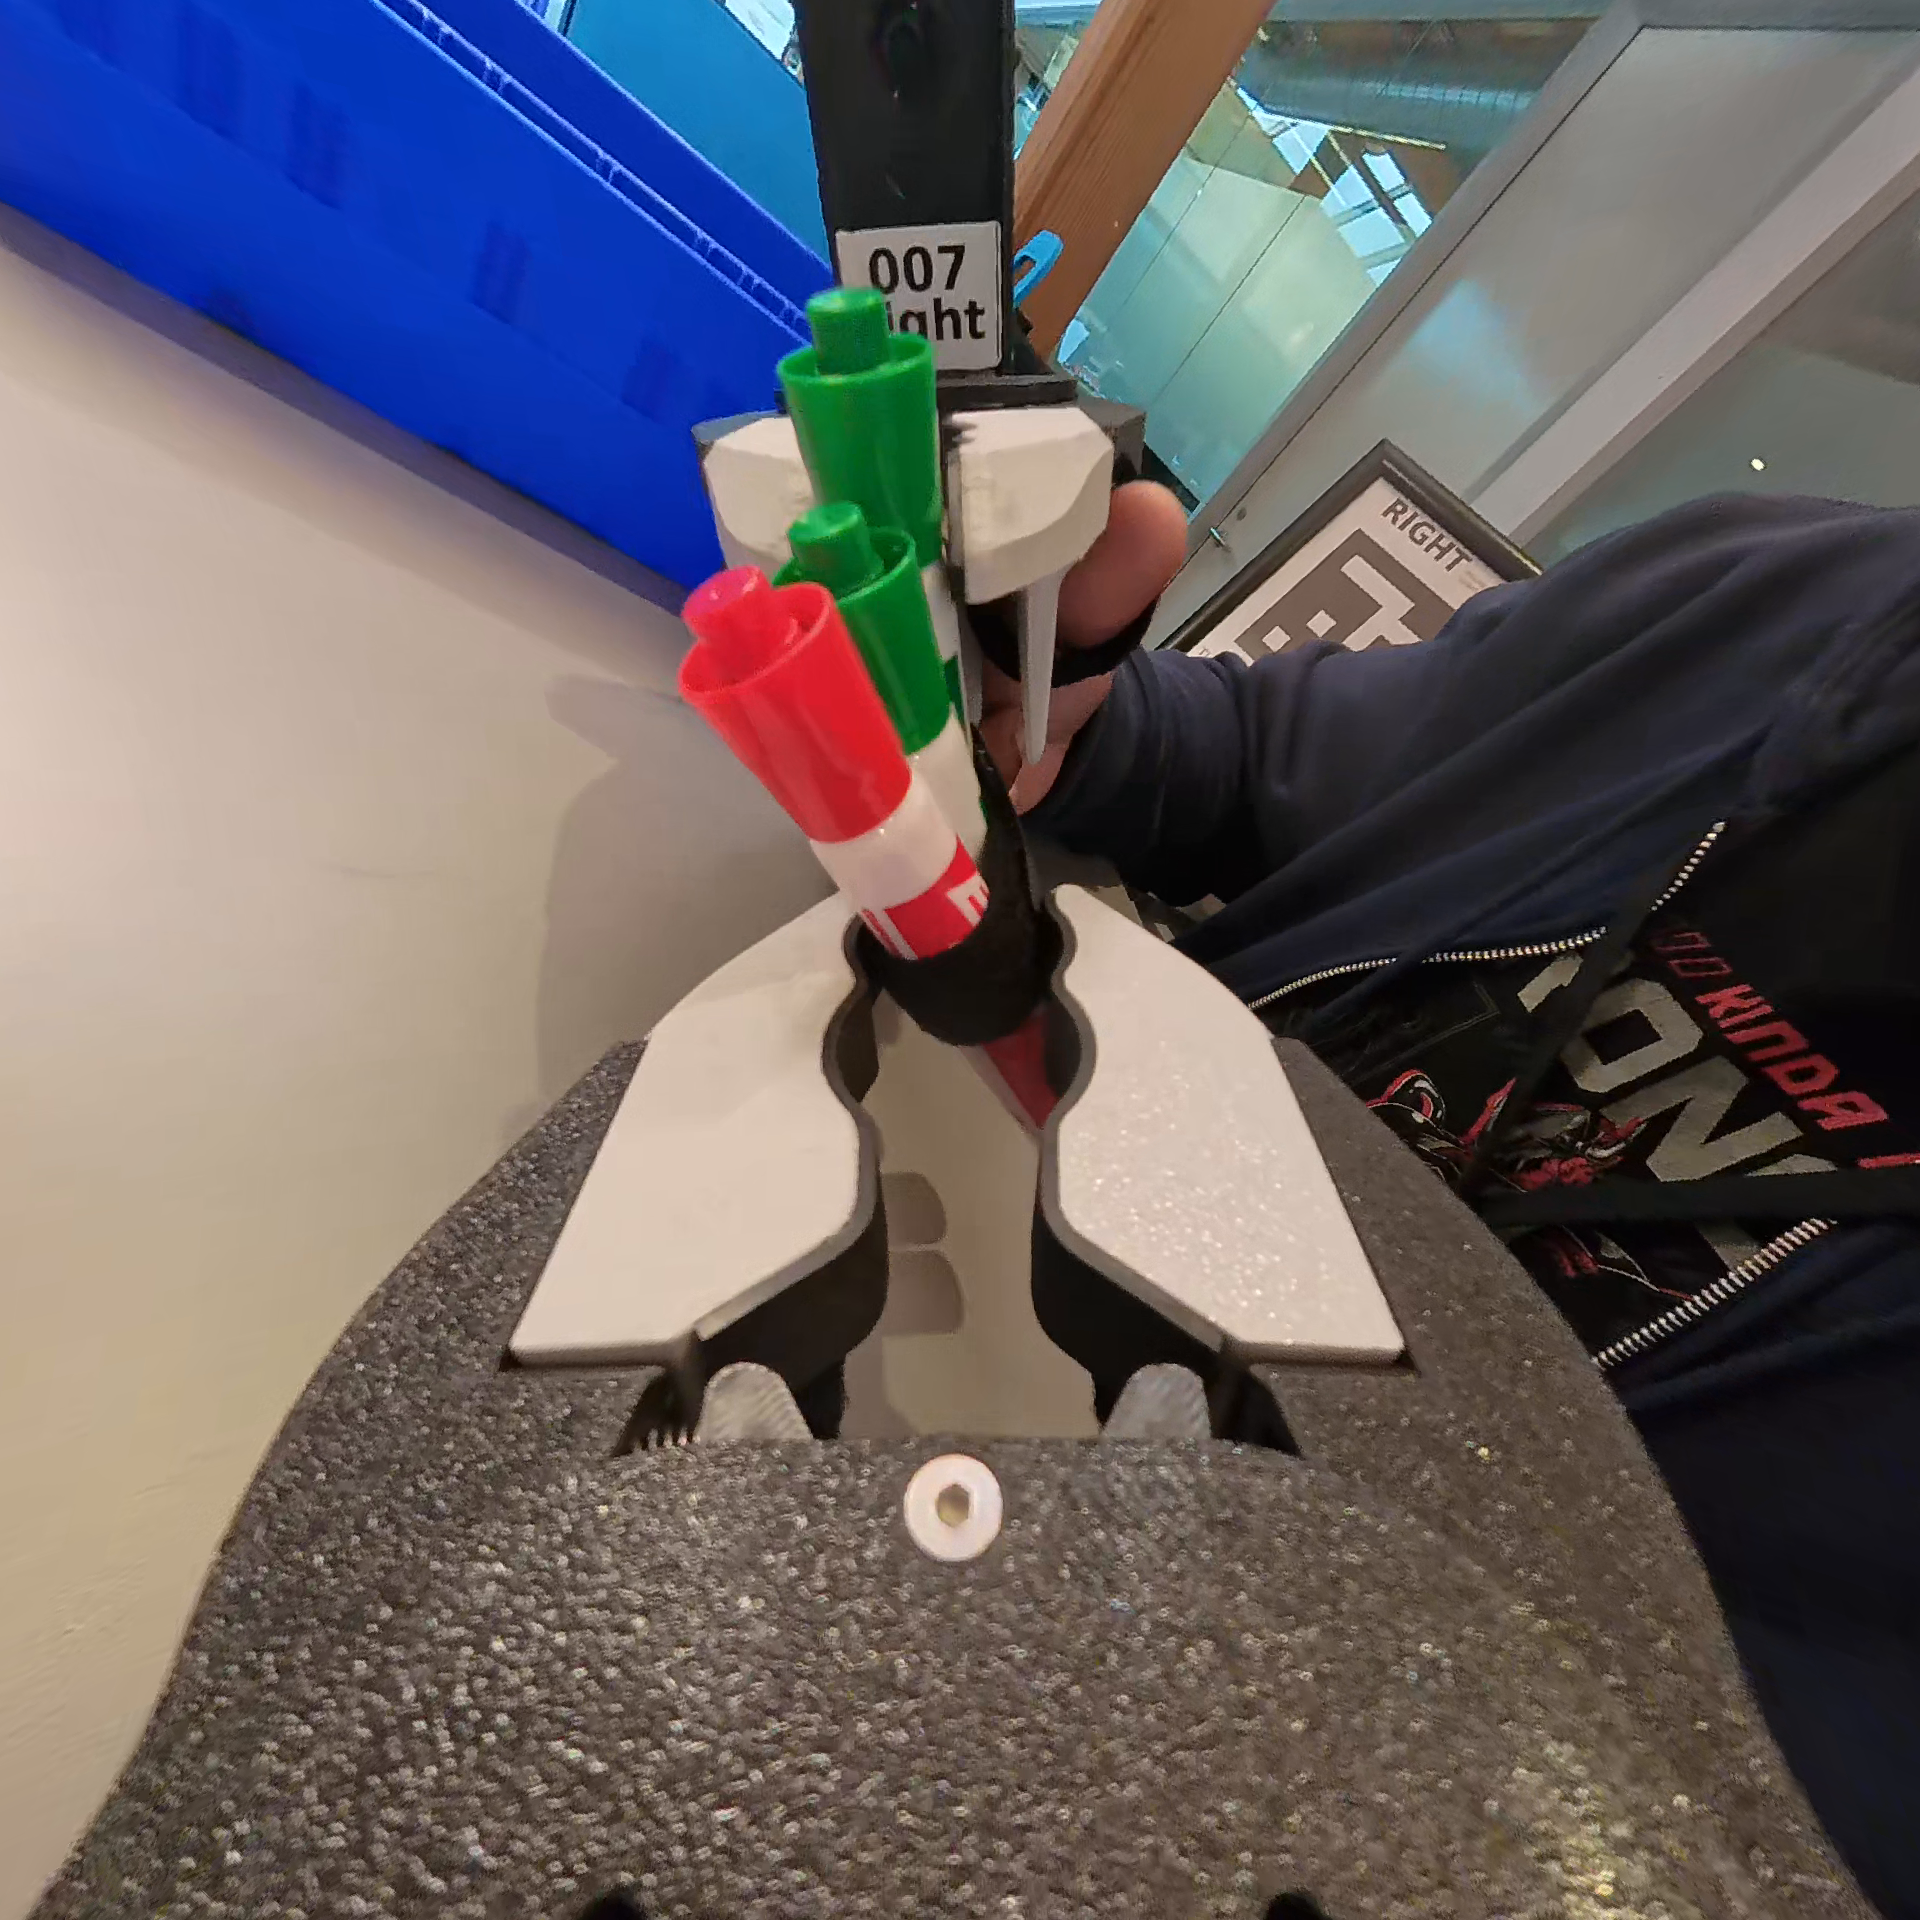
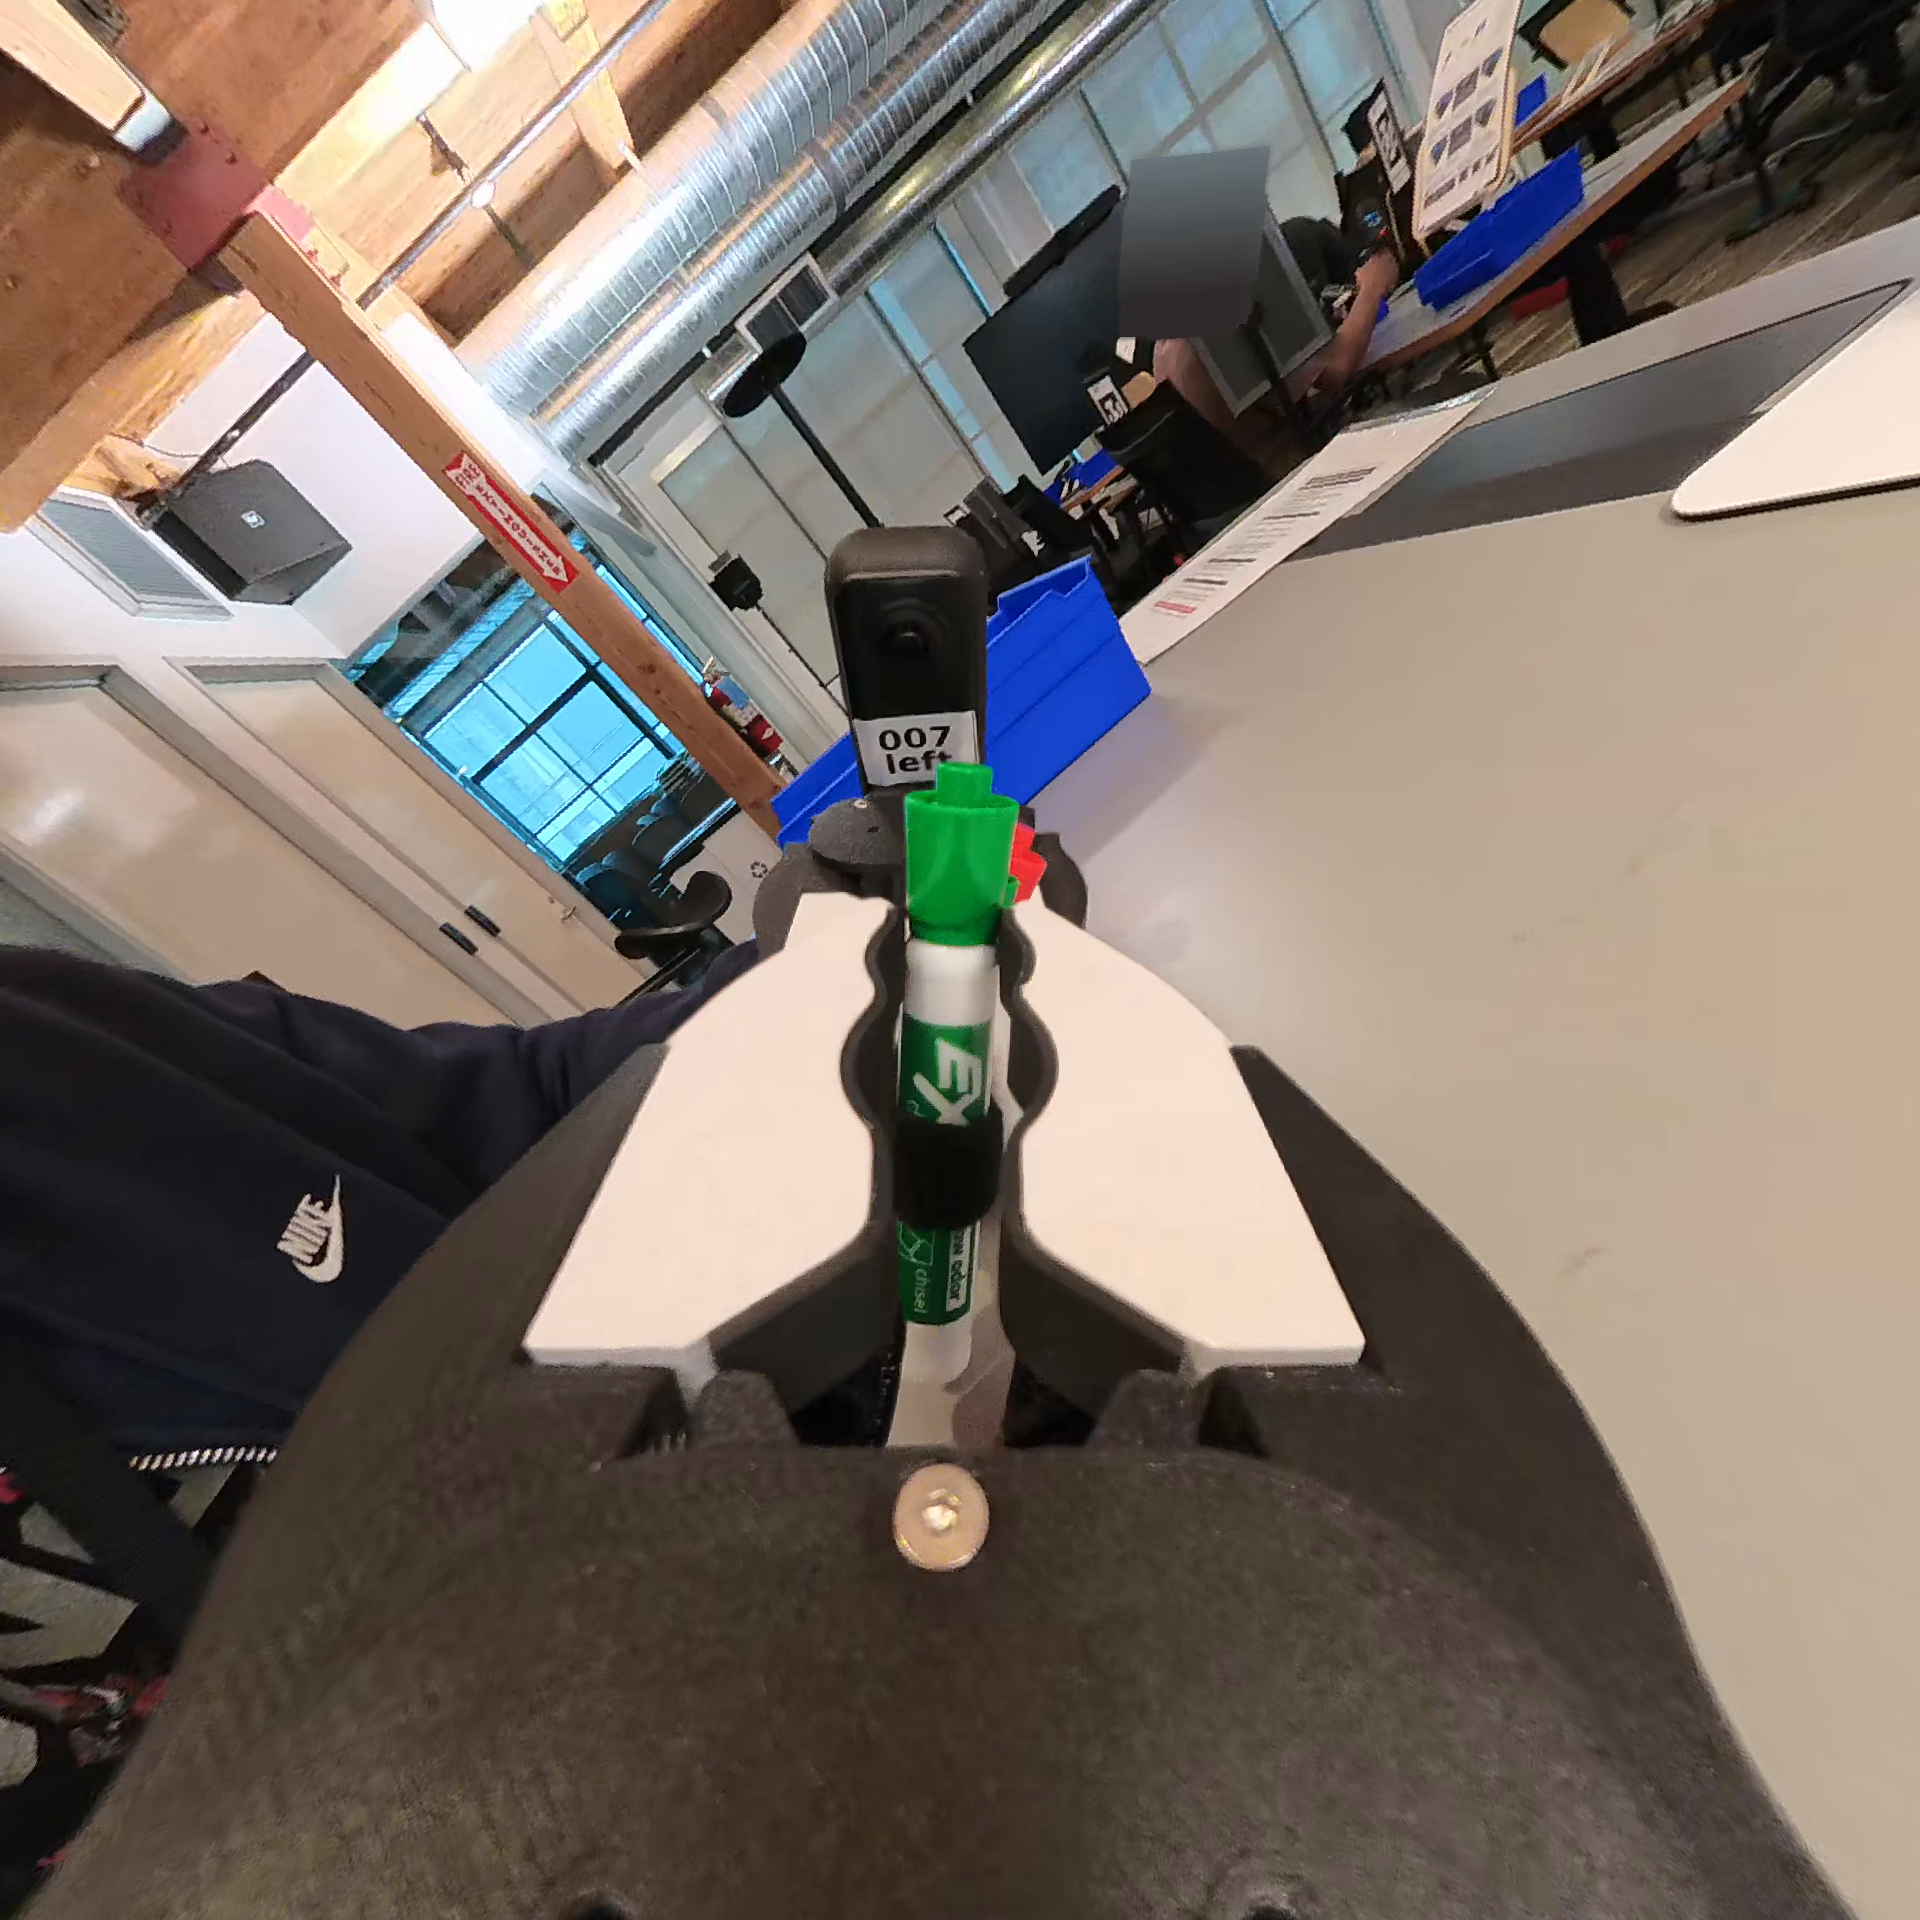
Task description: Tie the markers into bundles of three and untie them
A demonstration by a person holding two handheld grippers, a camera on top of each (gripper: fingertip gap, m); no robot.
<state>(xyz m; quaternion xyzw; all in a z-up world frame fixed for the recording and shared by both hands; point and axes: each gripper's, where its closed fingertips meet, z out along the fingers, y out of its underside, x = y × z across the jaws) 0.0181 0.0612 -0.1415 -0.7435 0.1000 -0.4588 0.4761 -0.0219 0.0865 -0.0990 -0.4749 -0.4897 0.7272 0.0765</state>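
The bundle of markers (image 1: 831, 717) is held off the worktop (image 2: 1455, 1039) between both tongs. The left tongs (image 1: 956, 977) are closed on its black fuzzy strap (image 1: 961, 987); the marker ends below are mostly hidden. One red-capped marker (image 1: 790, 717) and two green-capped ones show glossy, stepped caps. From the right wrist view the right tongs (image 2: 951, 997) grip the near green marker (image 2: 945, 1091), which hides nearly all of the others. Blue plastic bins (image 1: 364, 239) lie far left.
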